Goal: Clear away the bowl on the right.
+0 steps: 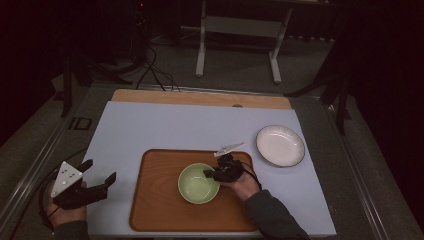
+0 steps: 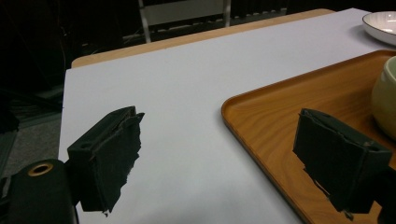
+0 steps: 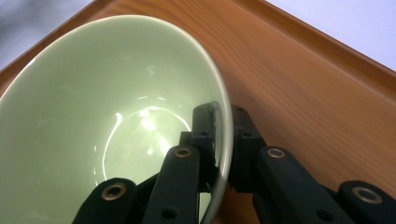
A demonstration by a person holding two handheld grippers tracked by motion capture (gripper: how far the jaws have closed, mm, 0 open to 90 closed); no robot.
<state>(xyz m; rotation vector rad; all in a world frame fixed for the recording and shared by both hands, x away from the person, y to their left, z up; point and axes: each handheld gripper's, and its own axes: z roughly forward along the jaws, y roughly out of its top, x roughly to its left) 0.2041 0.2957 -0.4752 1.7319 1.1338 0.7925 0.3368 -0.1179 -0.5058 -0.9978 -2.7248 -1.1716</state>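
Note:
A pale green bowl sits on the wooden tray in the high view. My right gripper is shut on the bowl's right rim. In the right gripper view one jaw lies inside the green bowl and the other outside, so my right gripper pinches the wall over the tray. My left gripper hovers at the table's front left corner, open and holding nothing. Through the left gripper view its gripper frames bare white mat and the tray's corner.
A white plate rests on the mat to the right of the tray, and also shows as the white plate. A small silver utensil lies just beyond the tray's far edge. The white mat stretches behind the tray.

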